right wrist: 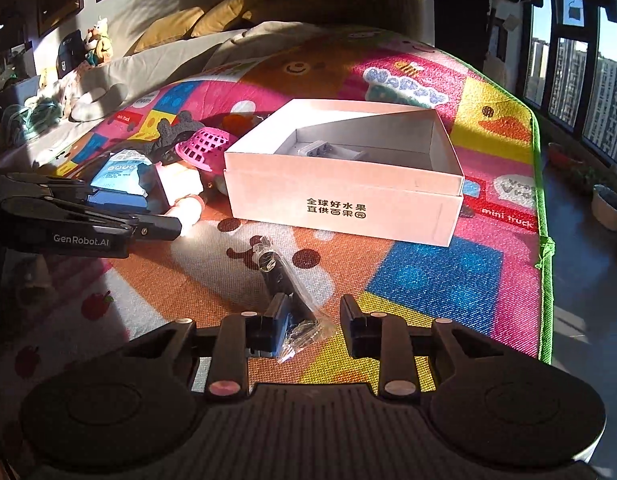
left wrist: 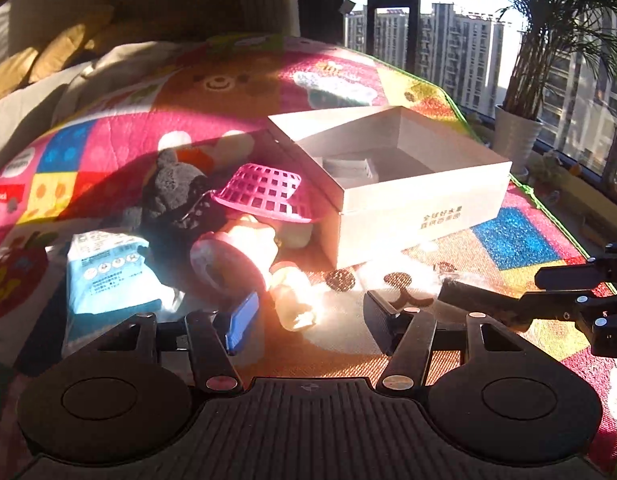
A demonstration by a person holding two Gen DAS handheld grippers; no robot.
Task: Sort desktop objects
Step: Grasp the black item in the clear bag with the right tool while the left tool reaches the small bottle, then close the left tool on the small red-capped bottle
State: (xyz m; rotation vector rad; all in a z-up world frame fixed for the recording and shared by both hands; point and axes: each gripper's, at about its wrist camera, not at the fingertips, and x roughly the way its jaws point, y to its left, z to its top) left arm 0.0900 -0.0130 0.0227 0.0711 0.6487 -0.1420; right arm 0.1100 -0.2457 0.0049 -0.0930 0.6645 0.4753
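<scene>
Sunlit, many-coloured cartoon play mat [right wrist: 436, 276] beside tall windows [right wrist: 568, 76]. An open white cardboard box [right wrist: 344, 208] lies at 12 o'clock of the right gripper [right wrist: 314, 322]; a pink plastic mesh basket [left wrist: 264, 190], grey plush toy [left wrist: 176, 188] and blue packet [left wrist: 108, 268] crowd its left. A dark object in clear wrapping [right wrist: 286, 292] lies between the right fingers, apart from the right one. The left gripper [left wrist: 308, 316], part-open, brackets a pale, glare-washed item [left wrist: 292, 296], contact unclear.
</scene>
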